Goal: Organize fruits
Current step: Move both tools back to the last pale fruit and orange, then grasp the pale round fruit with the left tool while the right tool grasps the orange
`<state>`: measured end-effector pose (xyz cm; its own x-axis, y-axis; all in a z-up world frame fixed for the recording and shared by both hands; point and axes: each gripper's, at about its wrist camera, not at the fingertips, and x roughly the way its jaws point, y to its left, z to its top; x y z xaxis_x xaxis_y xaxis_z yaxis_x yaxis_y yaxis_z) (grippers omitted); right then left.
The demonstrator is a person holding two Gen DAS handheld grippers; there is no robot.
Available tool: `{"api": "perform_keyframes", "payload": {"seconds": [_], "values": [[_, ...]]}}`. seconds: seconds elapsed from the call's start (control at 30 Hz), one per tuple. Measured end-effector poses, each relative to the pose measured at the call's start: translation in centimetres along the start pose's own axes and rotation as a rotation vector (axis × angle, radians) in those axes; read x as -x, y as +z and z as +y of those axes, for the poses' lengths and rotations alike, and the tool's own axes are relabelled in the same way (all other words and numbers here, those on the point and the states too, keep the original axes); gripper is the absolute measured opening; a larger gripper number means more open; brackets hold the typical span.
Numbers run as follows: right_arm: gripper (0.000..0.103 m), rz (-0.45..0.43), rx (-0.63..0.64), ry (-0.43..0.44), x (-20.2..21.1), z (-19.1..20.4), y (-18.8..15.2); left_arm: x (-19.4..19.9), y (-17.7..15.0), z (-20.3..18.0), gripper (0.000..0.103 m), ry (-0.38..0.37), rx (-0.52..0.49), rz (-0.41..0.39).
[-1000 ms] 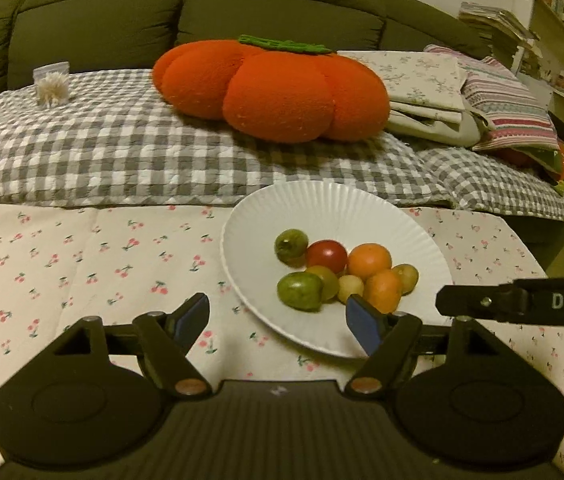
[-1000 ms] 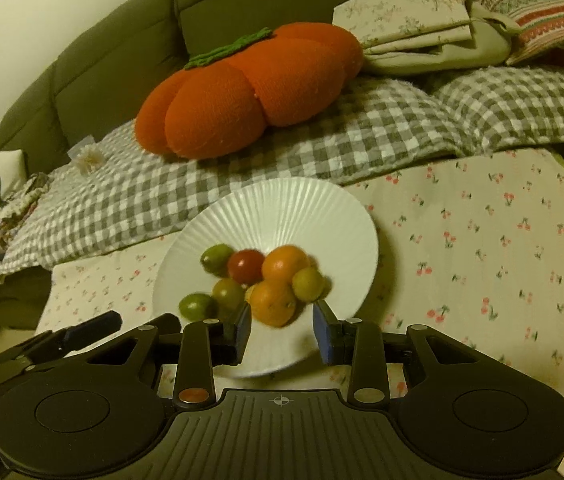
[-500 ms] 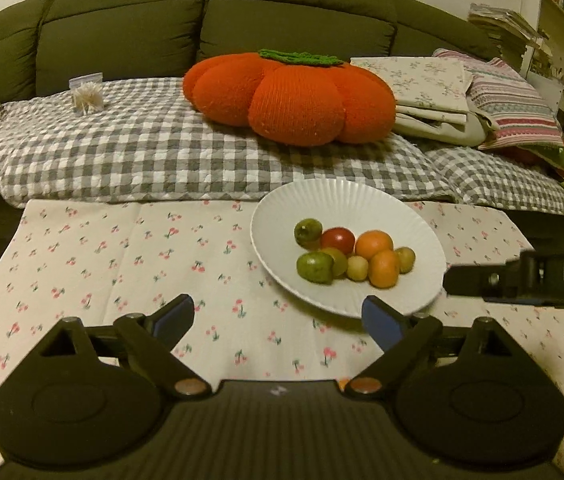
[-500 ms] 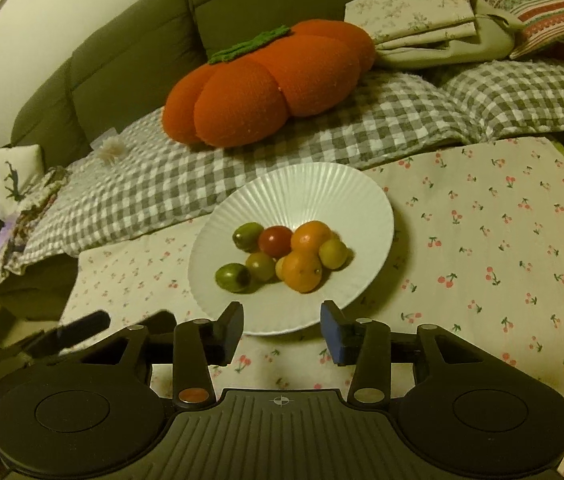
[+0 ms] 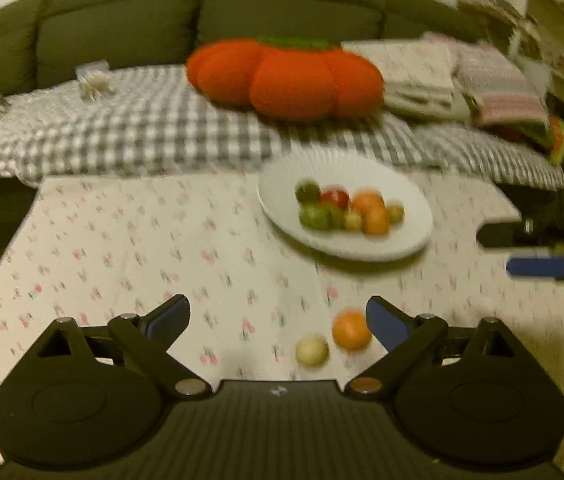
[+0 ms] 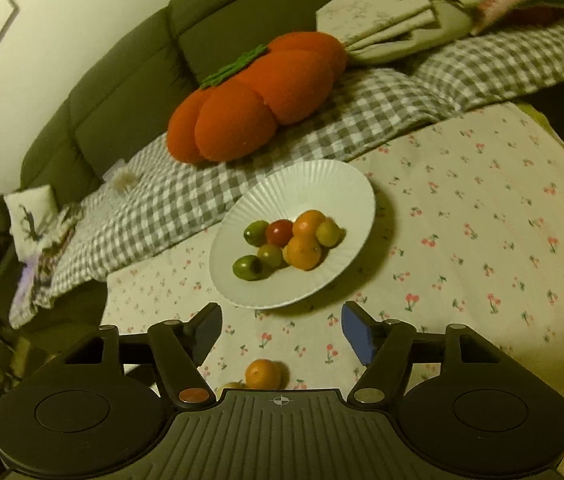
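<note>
A white ribbed plate (image 5: 282, 196) (image 6: 322, 184) on the cherry-print tablecloth holds several small fruits (image 5: 350, 210) (image 6: 290, 242): green, red, orange and yellow. A loose orange fruit (image 5: 351, 329) (image 6: 262, 373) and a pale yellow fruit (image 5: 312, 351) lie on the cloth nearer me. My left gripper (image 5: 277, 318) is open and empty, with the loose fruits between its fingers. My right gripper (image 6: 282, 332) is open and empty, short of the plate, and also shows at the right edge of the left wrist view (image 5: 538, 252).
A sofa with a grey checked blanket (image 5: 141, 132) (image 6: 201, 196) stands behind the table. On it lie an orange pumpkin cushion (image 5: 286, 76) (image 6: 257, 100) and folded linens (image 5: 422, 76) (image 6: 382, 16). The tablecloth (image 5: 121, 240) (image 6: 482, 220) extends left and right of the plate.
Both grippers have pulled back from the plate and opened wider. The loose orange and pale fruits near me have come into view. The left view is now motion-blurred.
</note>
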<state>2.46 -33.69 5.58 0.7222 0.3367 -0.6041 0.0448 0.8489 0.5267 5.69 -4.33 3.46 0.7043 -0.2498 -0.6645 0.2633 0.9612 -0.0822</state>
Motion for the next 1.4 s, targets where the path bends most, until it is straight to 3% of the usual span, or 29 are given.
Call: {"api": "perform_keyframes", "payload": {"seconds": [0.23,0.5,0.7,0.77,0.83,1.0,1.23,1.4], "values": [[0.067,0.053,0.015,-0.049,-1.1,-0.3,-1.1,-1.9,-1.7,0.0,0.090,-0.044,-0.048,0.034],[0.067,0.097,0.081,-0.098,-3.2,0.1,-2.3,-4.3,-3.3,-1.8,0.058,-0.091,-0.173,0.077],[0.066,0.118,0.137,-0.092,-4.5,0.8,-3.0,-5.5,-2.9,-1.7,0.043,-0.097,-0.159,0.064],[0.066,0.120,0.158,-0.092,-4.9,1.1,-3.1,-5.9,-3.1,-1.9,0.028,-0.094,-0.178,0.064],[0.066,0.126,0.172,-0.082,-5.2,1.3,-3.3,-5.8,-3.1,-2.0,0.023,-0.087,-0.189,0.061],[0.066,0.137,0.216,-0.070,-5.9,2.0,-3.7,-5.4,-2.5,-0.7,0.023,-0.054,-0.086,0.092],[0.066,0.161,0.295,-0.056,-8.3,3.4,-4.7,-5.3,-1.7,4.2,0.023,0.052,0.182,0.146],[0.066,0.170,0.366,-0.045,-9.8,4.9,-5.8,-5.1,-1.5,5.4,0.023,0.088,0.248,0.153]]}}
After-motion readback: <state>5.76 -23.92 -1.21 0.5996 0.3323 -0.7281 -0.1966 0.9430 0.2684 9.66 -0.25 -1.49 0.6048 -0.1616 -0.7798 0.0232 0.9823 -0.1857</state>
